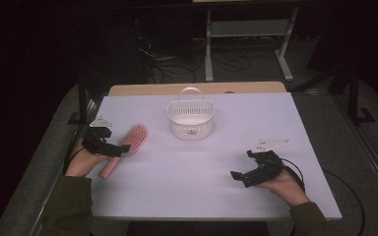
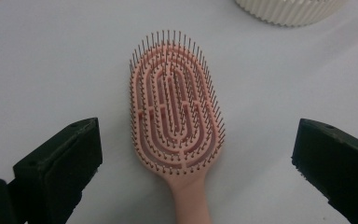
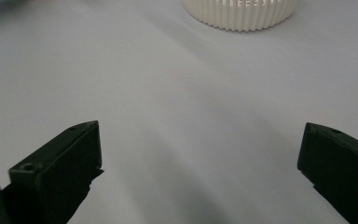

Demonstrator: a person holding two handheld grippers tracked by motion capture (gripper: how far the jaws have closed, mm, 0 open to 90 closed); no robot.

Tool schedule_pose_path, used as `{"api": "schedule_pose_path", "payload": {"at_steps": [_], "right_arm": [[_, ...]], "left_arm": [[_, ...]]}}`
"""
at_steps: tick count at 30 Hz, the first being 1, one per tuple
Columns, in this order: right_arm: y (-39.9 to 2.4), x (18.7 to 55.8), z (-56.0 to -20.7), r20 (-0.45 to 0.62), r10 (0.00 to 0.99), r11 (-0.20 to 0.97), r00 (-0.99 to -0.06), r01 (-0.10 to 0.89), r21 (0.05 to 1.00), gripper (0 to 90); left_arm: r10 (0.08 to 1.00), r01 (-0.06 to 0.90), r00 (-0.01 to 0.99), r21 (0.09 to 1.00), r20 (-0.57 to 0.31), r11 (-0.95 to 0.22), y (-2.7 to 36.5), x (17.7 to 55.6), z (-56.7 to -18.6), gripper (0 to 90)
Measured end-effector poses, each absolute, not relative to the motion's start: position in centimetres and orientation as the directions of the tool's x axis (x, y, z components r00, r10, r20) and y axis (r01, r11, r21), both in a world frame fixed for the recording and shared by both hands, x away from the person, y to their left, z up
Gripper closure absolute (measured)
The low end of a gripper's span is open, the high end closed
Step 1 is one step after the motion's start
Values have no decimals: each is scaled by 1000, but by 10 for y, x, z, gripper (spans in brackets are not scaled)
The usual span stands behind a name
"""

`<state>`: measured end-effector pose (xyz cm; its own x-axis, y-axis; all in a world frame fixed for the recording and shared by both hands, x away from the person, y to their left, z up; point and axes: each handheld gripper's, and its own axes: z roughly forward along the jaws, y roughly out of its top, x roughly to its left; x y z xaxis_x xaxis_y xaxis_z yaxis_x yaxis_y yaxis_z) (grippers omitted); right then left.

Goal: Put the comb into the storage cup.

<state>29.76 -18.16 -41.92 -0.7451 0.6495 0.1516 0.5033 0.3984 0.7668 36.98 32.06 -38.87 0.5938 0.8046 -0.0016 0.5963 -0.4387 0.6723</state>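
Observation:
A pink hairbrush (image 1: 128,144) lies bristles-up on the white table (image 1: 197,162), left of centre, its handle toward the person. In the left gripper view the hairbrush (image 2: 175,112) sits between the wide-apart jaws, its handle running off the bottom edge. My left gripper (image 1: 115,147) is open and hovers over the handle end, not closed on it. A white slatted basket (image 1: 190,118) with a hoop handle stands at the table's middle back. My right gripper (image 1: 240,177) is open near the front right, with bare table between its jaws. The basket (image 3: 241,11) shows ahead of it.
The basket's rim (image 2: 289,10) peeks in at the top of the left gripper view. A wooden table edge (image 1: 197,88) runs behind the white surface. Cables and a metal frame (image 1: 246,44) are on the dark floor beyond.

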Motion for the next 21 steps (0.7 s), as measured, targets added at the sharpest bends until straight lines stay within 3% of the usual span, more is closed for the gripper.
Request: {"api": "schedule_pose_path", "payload": {"at_steps": [21], "right_arm": [[-182, 298, -419, 151, 649, 398, -746, 502, 768, 0]], "left_arm": [[825, 649, 566, 617, -1, -445, 321, 373, -395, 56]]}}
